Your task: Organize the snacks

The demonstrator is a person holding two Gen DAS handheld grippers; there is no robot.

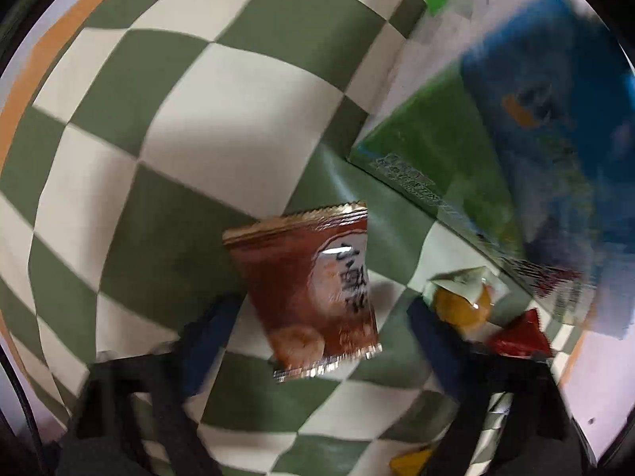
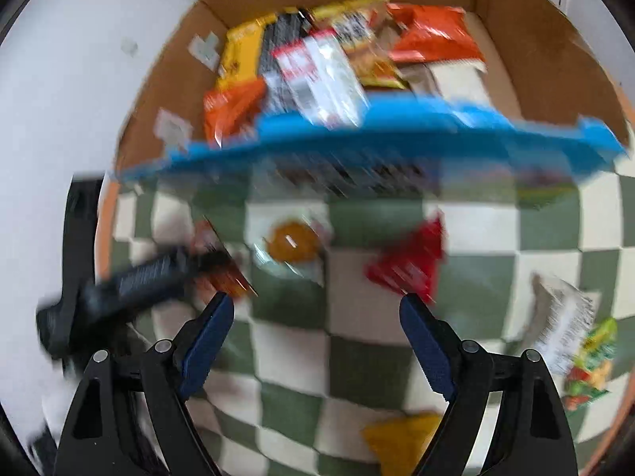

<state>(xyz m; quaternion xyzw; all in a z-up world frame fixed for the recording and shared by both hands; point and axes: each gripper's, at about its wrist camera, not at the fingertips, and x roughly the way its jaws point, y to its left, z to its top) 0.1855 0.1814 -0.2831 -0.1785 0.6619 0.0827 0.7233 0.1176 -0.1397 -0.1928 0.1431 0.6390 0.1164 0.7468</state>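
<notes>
1. The left gripper (image 1: 317, 317) points straight down over the checked cloth (image 1: 198, 99). Its jaws are spread, one on each side of a brown snack packet (image 1: 313, 289). The pads do not appear to press the packet, so it is bracketed rather than pinched.
2. The right gripper (image 2: 317, 337) tilts down over the same cloth, its jaws spread wide with only cloth between them. It seems lined up for the loose sweets ahead.
3. Just beyond the right gripper's fingers lie a red wrapped sweet (image 2: 408, 261) and an orange sweet in clear wrap (image 2: 291, 242). A yellow packet (image 2: 401, 436) sits nearer, low between the jaws. A white and green packet (image 2: 571, 341) lies off to the right.
4. Further on, a large blue bag (image 2: 357, 150) leans on the front edge of the cardboard box (image 2: 535, 20). It hides part of the box's opening.
5. The box already holds a heap of packets (image 2: 337, 51), so it is probably the collecting place. The scattered pieces are what remains, so the job looks partly done.
6. Both views are blurred, so the packets' exact edges are hard to judge.
</notes>
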